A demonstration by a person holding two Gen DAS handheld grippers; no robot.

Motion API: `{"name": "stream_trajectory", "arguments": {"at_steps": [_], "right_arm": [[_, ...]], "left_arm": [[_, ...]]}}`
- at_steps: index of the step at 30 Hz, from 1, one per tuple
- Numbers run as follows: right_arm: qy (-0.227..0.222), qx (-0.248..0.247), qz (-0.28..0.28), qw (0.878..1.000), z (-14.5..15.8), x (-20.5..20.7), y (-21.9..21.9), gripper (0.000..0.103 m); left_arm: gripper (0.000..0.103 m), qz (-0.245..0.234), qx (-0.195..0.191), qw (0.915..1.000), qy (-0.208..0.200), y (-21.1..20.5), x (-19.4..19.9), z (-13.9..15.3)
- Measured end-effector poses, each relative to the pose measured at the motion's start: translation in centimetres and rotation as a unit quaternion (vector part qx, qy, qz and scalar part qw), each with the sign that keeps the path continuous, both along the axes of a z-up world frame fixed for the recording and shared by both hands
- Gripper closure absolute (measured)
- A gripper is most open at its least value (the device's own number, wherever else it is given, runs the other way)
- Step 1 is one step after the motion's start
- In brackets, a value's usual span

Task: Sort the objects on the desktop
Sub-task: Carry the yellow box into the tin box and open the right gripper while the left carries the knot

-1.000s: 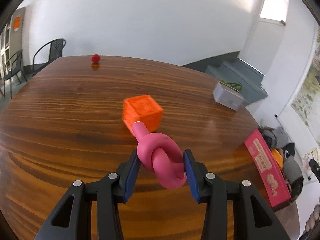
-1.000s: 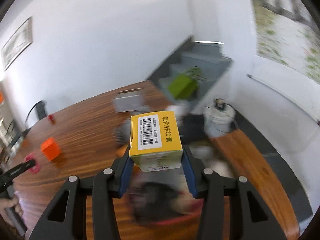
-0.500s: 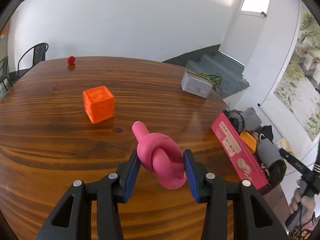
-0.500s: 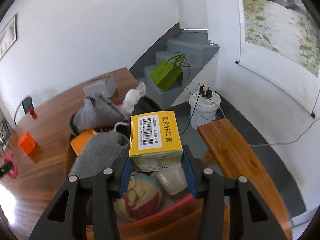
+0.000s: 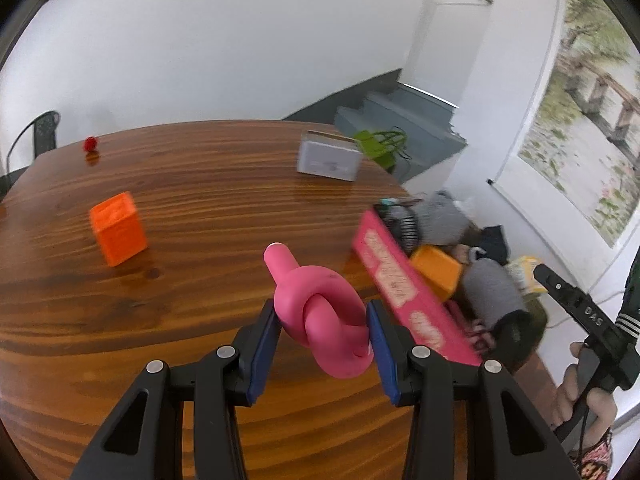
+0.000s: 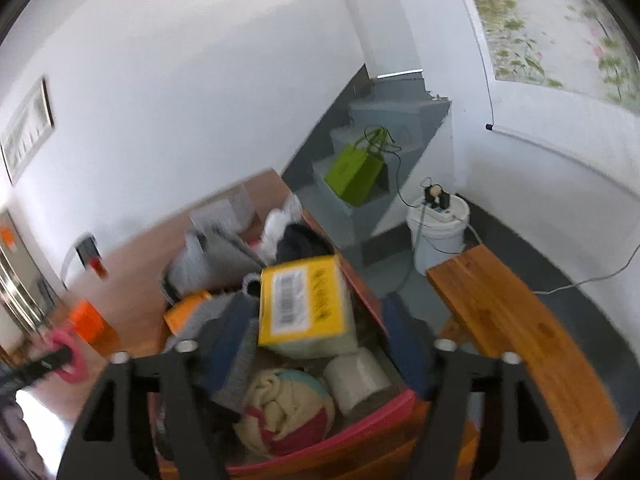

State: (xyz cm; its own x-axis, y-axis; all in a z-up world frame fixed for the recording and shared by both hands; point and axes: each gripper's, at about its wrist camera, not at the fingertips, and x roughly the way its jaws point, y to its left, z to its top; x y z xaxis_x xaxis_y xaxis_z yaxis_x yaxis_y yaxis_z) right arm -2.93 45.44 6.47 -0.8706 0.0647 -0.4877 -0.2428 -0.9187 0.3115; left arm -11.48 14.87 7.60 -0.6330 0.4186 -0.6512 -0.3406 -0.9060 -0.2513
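both wrist views share the pink bin (image 5: 404, 292).

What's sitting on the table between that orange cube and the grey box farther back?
Nothing: in the left wrist view, only bare wooden table lies between the orange cube and the grey box.

A sparsely furnished room, office-like: a large wooden table (image 5: 200, 208) is set before white walls, grey stairs (image 6: 384, 128) are seen at the far right, and a landscape scroll (image 5: 588, 128) is hung at right.
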Motion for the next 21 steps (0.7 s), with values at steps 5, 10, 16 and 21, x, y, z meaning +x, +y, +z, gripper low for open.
{"name": "stream_trajectory", "arguments": {"at_steps": [5,10,16,21], "right_arm": [[0.032,-0.046,-0.032,0.998,0.5,2.0,1.8,0.026],[0.03,-0.088,-0.095,0.991,0.0,3.2,4.3,0.026],[0.046,-0.083,-0.127,0.987,0.5,4.0,5.2,0.026],[0.057,-0.047,-0.12,0.99,1.2,4.0,4.1,0.026]], "left_arm": [[0.057,-0.029,-0.003,0.9993,0.023,3.7,-0.2,2.1],[0.057,-0.057,-0.005,0.9978,0.034,7.9,-1.1,3.5],[0.057,-0.096,-0.018,0.9947,0.031,12.9,-1.9,3.2],[0.057,-0.107,-0.021,0.9939,0.017,15.5,-3.5,2.3]]}}
